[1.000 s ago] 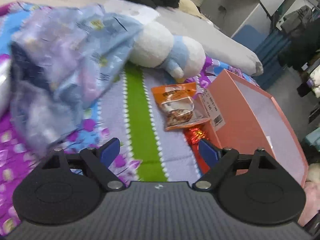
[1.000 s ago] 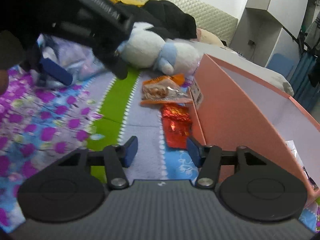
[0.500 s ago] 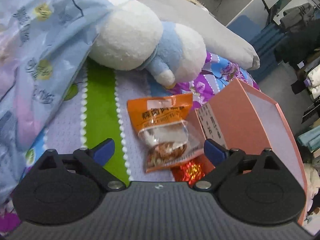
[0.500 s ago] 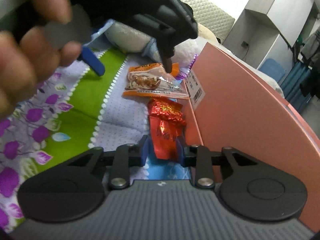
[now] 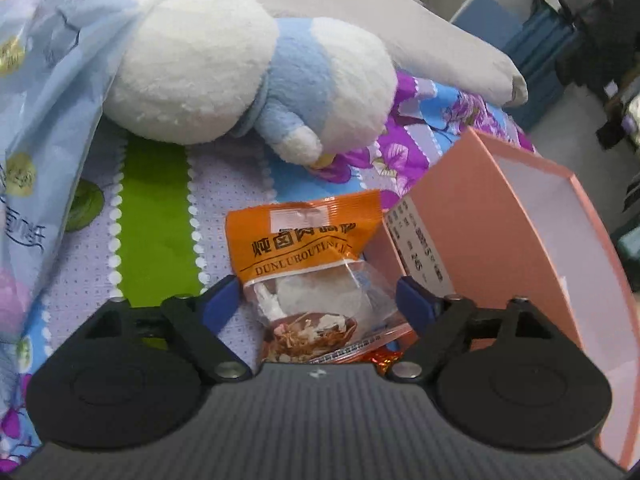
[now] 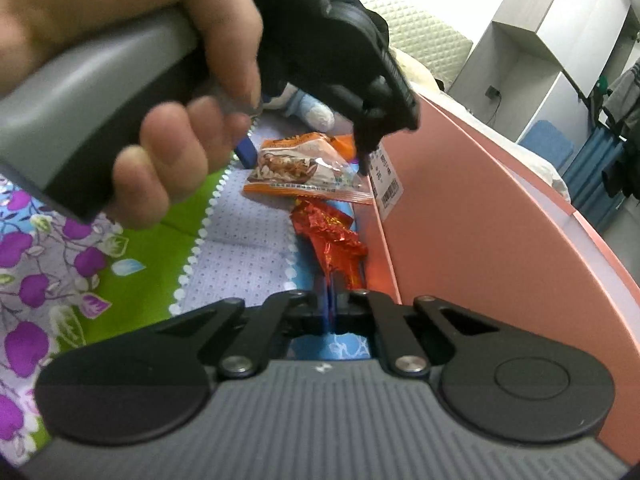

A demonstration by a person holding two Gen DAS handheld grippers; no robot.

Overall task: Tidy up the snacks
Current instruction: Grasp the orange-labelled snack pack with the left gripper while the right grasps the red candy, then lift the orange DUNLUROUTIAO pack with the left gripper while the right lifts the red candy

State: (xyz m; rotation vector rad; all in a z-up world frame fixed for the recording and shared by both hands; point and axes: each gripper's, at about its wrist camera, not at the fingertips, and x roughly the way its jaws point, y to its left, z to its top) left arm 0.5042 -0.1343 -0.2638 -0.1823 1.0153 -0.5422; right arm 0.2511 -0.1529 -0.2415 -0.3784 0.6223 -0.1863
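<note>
Orange snack packet (image 5: 304, 236); salmon-pink box (image 5: 500, 216)

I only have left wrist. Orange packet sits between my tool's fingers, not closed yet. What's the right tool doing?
Observer: The right tool is shut on the red foil snack, pinching its near end.
Operator: I see just a red scrap under the orange packet. Where does the foil lie?
Observer: On the bedspread, right alongside the pink box wall, just nearer than the orange packet.
Operator: Is my left tool touching the packet?
Observer: From the right wrist, the left tool hangs over the packet, one blue pad beside its left edge; contact cannot be told.
</note>
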